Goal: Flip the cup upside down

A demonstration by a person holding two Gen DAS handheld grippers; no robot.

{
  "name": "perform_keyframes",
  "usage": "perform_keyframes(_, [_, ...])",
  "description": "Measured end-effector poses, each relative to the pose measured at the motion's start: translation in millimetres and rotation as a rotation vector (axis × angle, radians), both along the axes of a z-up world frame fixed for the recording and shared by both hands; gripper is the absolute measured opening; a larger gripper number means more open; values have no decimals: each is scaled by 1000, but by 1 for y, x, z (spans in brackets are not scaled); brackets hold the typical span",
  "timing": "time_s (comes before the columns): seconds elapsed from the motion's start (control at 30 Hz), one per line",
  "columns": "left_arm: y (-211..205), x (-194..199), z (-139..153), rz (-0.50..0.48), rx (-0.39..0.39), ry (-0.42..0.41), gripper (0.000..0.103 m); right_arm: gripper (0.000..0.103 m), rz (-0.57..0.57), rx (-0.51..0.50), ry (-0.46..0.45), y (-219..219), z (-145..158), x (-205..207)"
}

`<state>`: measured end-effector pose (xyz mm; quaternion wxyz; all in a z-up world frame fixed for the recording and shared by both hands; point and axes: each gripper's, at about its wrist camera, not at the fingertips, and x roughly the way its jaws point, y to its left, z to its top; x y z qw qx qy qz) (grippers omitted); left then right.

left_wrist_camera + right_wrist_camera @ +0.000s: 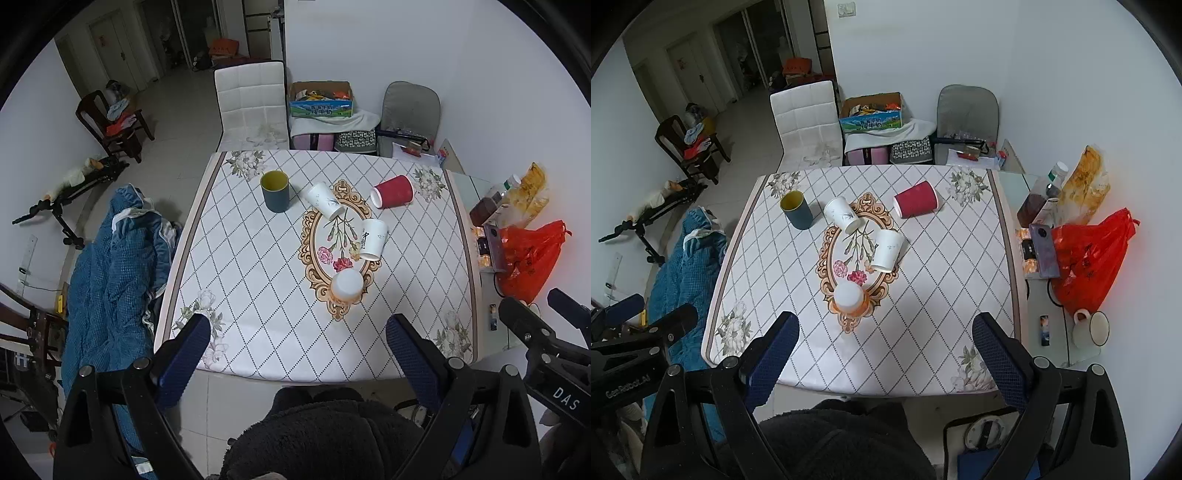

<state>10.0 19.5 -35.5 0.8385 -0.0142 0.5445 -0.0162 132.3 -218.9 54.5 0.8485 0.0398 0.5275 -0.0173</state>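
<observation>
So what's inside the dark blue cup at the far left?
The dark blue cup stands upright, mouth open; only its yellow inner wall shows. Its bottom is hidden by the rim, so contents cannot be told.

My grippers' pads (184, 354) are blue with a fine dotted rubbery texture, on matt black plastic arms with small bright metal bolts. The tablecloth (258, 258) looks like smooth printed vinyl with a faint sheen. The red cup (393, 191) is ribbed paper, matt. The two white cups on their sides, one far (324, 201) and one near (372, 239), and the upside-down cup (346, 286) look like smooth paper. The mug (275, 192) seems smooth and matt, dark outside and yellow inside. The blue blanket (107, 280) is waffle-textured cloth. The red bag (528, 258) is thin glossy plastic. My lap is covered in fuzzy black fleece (325, 435).
</observation>
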Motion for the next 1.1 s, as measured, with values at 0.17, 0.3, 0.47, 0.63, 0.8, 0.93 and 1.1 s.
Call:
perform_keyframes(0.17, [0,-1,0,0,0,2,97,97,0,-5,-1,-1,0,-2])
perform_keyframes(0.3, [0,-6,-2,3,-2,13,97,97,2,-6,0,-1,0,-2])
perform_keyframes(0.47, [1,-10,-2,5,-2,13,97,97,0,-5,0,-2,-1,-2])
perform_keyframes(0.63, [3,-11,-2,7,-2,16,97,97,-1,-4,1,-2,-1,-3])
perform_keyframes(0.8, [2,-9,-1,4,-4,16,97,97,0,-4,1,-2,0,-5])
perform_keyframes(0.93, [2,-11,-1,4,-3,16,97,97,-2,-2,2,-2,0,-5])
perform_keyframes(1.1, [3,-10,-1,5,-4,17,97,97,1,-2,2,0,-1,-7])
